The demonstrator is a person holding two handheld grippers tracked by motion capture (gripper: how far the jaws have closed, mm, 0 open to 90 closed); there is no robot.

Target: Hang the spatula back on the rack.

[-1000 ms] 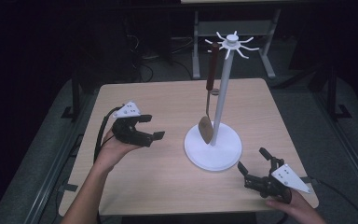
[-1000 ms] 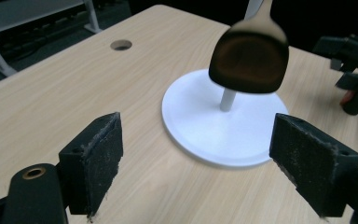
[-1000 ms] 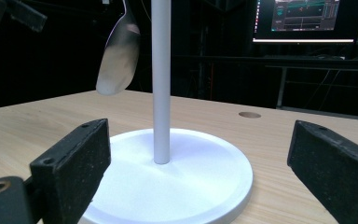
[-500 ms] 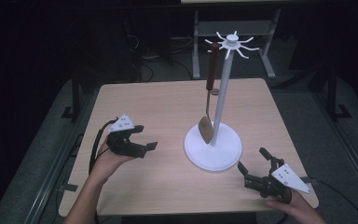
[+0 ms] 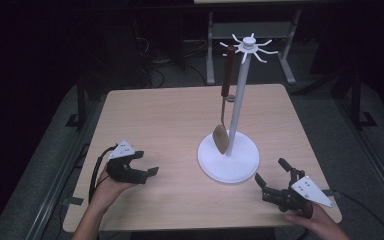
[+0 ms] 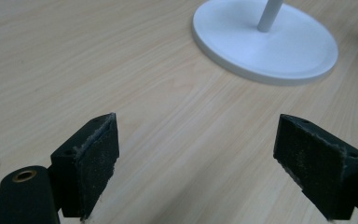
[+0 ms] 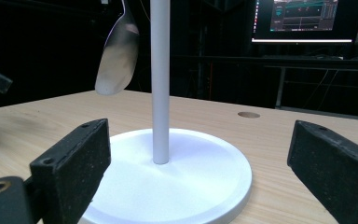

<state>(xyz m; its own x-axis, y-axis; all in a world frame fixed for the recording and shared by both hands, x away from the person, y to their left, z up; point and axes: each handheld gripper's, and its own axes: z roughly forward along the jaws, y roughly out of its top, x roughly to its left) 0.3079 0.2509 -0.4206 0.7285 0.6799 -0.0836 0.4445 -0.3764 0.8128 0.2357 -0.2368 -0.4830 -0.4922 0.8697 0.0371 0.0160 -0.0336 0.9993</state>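
Note:
A white utensil stand [image 5: 237, 95] with a round base [image 5: 228, 159] rises from the middle of the wooden table [image 5: 170, 120]. A brown-handled spoon [image 5: 223, 107] hangs from one of its top hooks, bowl down near the pole. My left gripper [image 5: 142, 166] sits low over the table's front left, open, nothing between its pads [image 6: 95, 158]. The stand's base [image 6: 265, 42] lies ahead of it. My right gripper [image 5: 272, 176] rests at the front right, open and empty, facing the pole [image 7: 160, 79] and the spoon's bowl [image 7: 118, 53].
A small round hole [image 7: 249, 114] marks the tabletop beyond the stand. Monitors [image 7: 303, 18] glow in the dark background, and a metal frame [image 5: 250, 45] stands behind the table. Grey floor surrounds the table edges.
My left gripper has moved down and back toward the table's front left edge. The right gripper and the stand have stayed put.

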